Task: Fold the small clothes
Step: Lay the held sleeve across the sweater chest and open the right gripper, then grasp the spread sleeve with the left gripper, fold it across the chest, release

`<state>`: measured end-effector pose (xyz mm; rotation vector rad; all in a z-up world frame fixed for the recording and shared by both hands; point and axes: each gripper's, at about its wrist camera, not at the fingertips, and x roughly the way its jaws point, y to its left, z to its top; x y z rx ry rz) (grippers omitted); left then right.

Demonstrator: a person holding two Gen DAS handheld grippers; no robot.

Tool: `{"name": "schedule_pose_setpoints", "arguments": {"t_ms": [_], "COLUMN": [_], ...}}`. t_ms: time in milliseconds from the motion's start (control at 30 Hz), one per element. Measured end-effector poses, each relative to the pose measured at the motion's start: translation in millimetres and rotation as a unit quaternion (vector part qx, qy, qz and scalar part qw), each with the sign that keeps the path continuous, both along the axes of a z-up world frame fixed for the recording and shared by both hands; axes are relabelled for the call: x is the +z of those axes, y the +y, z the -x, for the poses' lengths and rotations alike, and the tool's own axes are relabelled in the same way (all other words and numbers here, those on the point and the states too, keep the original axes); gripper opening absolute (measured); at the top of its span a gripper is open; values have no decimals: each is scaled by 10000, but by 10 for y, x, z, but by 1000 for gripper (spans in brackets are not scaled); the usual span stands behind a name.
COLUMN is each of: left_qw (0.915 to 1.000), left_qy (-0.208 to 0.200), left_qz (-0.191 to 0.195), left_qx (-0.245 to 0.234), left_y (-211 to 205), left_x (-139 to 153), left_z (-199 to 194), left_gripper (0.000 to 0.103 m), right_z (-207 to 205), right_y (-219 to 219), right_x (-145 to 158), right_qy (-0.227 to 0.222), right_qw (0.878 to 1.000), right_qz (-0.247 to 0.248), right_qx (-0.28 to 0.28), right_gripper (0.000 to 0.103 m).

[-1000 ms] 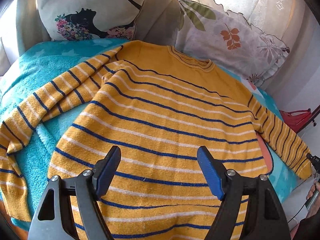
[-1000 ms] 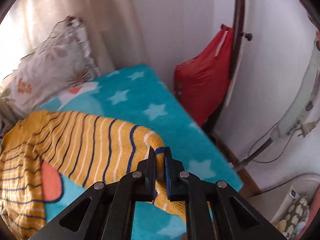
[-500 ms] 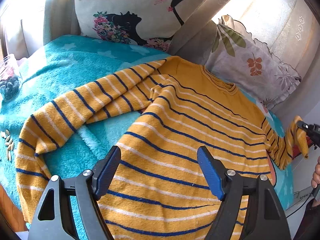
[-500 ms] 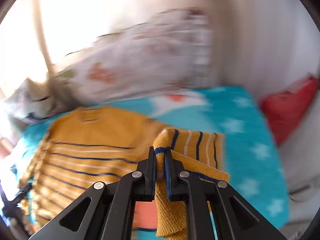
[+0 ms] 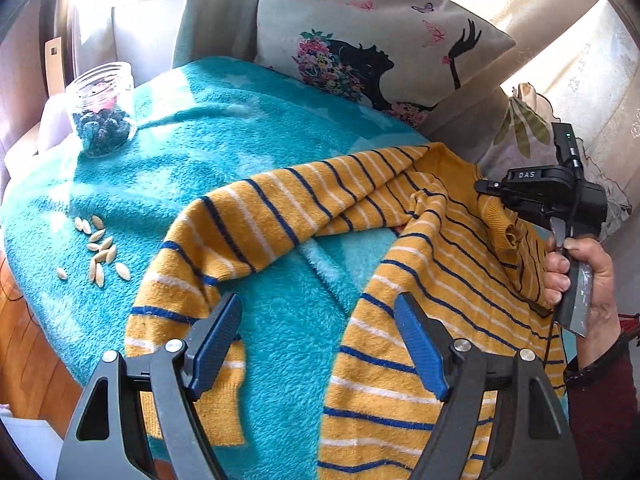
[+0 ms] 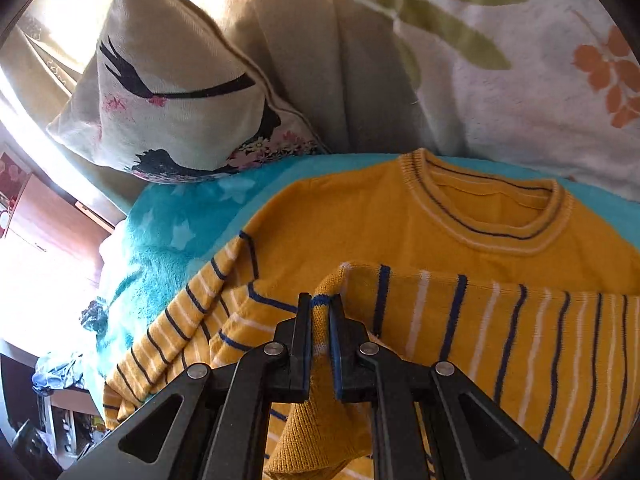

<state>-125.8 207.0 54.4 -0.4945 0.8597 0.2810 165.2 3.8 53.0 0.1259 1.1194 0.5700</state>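
- The yellow striped sweater (image 5: 432,280) lies front-up on a teal blanket (image 5: 200,168) over the bed, its collar (image 6: 492,216) toward the pillows (image 6: 168,92).
- Step in hand, as I judge it: folding 1 sleeve inward. The right claw (image 6: 320,320) is clenched on the cuff of the right sleeve (image 6: 500,320) and holds it over the chest, just below the collar.
- The left claw (image 5: 320,344) is released, its jaws wide apart with nothing between them, hovering above the other sleeve (image 5: 224,240) and the blanket.
- Next move, by my reading: lay the held sleeve flat across the body and let go; the left claw then needs to take the sprawled left cuff.
- Against 1 second ago: the right sleeve lay stretched out toward the bed's edge, and now it is doubled over the torso. The left view has swung sideways, bringing a jar (image 5: 102,108) and scattered seeds (image 5: 96,248) into sight.
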Motion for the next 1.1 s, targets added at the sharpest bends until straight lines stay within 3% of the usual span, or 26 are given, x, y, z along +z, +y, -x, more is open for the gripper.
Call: {"name": "schedule_pose_setpoints", "arguments": {"t_ms": [133, 200, 267, 367, 533, 733, 867, 1000, 1100], "left_qw": [10000, 10000, 10000, 10000, 9995, 9974, 9965, 9966, 9948], "left_qy": [-3, -6, -9, -30, -123, -65, 42, 11, -24], "left_qz": [19, 23, 30, 49, -15, -306, -477, -645, -1008], "left_qx": [56, 50, 44, 68, 291, 652, 687, 506, 119], "left_y": [46, 49, 57, 113, 310, 593, 689, 631, 453], "left_x": [-2, -2, -9, -19, -8, -33, -91, -106, -74], "left_z": [32, 33, 46, 63, 154, 342, 482, 568, 573], "left_gripper": [78, 78, 78, 78, 78, 78, 78, 78, 78], "right_z": [-87, -117, -85, 24, 133, 122, 96, 41, 38], "right_y": [303, 374, 410, 409, 257, 317, 527, 796, 1023], "right_x": [-211, -251, -224, -53, 41, -234, -254, -193, -192], "right_qy": [166, 395, 530, 213, -129, 277, 194, -280, -617], "right_qw": [9998, 9987, 9952, 9924, 9948, 9931, 9932, 9969, 9947], "right_qz": [110, -232, -659, -956, -774, -930, -938, -379, 232], "right_qx": [80, 233, 489, 743, 643, 658, 665, 635, 787], "right_gripper": [16, 38, 50, 63, 64, 64, 64, 66, 66]}}
